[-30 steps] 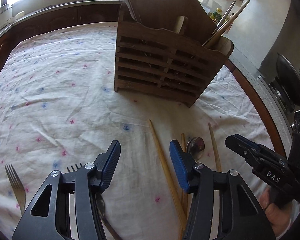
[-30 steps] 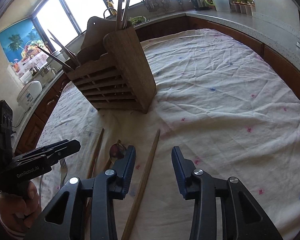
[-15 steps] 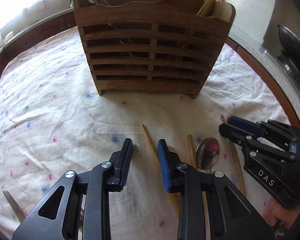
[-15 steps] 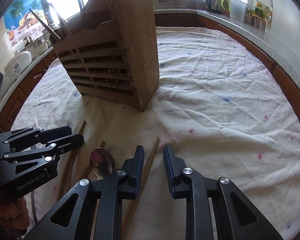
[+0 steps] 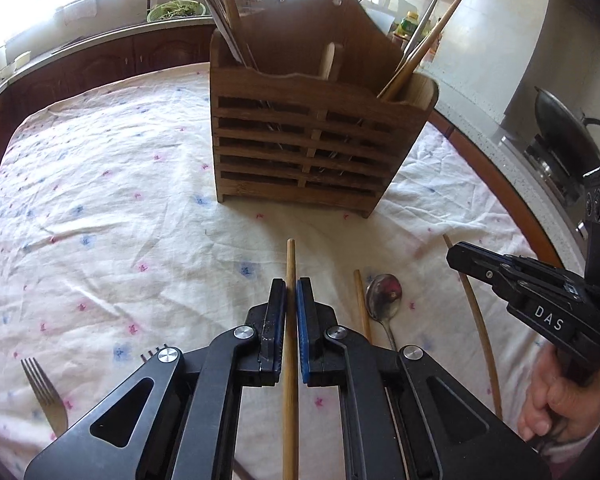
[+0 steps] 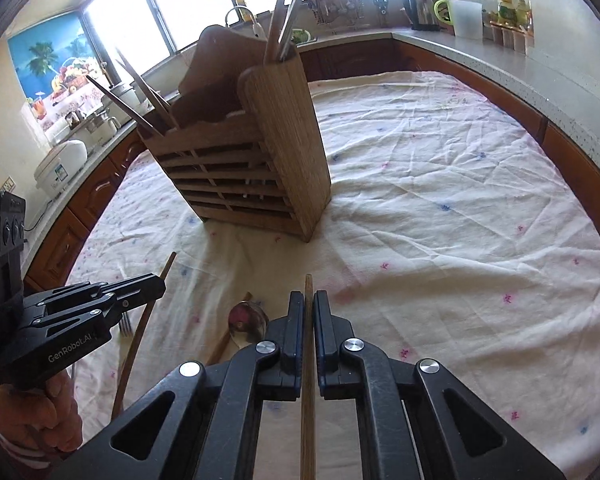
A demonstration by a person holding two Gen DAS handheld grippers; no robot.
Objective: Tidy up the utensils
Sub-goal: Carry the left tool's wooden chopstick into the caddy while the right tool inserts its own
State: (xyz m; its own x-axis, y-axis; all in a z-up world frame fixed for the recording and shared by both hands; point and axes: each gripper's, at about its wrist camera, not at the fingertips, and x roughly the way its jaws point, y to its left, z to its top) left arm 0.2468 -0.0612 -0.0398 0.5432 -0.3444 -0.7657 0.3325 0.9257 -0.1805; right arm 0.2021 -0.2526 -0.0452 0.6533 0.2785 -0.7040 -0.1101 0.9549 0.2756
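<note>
A slatted wooden utensil holder (image 5: 312, 132) stands on the cloth with several chopsticks and utensils in it; it also shows in the right wrist view (image 6: 244, 168). My left gripper (image 5: 291, 292) is shut on a wooden chopstick (image 5: 290, 256). My right gripper (image 6: 308, 304) is shut on another wooden chopstick (image 6: 309, 284). A metal spoon (image 5: 383, 296) and two more chopsticks (image 5: 360, 300) lie on the cloth between the two grippers. A fork (image 5: 44, 392) lies at the lower left.
The table wears a white floral cloth (image 5: 100, 200). Counters ring it, with a wok (image 5: 560, 132) on the stove at right, a rice cooker (image 6: 60, 168) at left and a kettle and jug (image 6: 460, 16) at the back.
Both grippers have come forward and down and closed, each onto a chopstick lying on the cloth. A second ago both were open.
</note>
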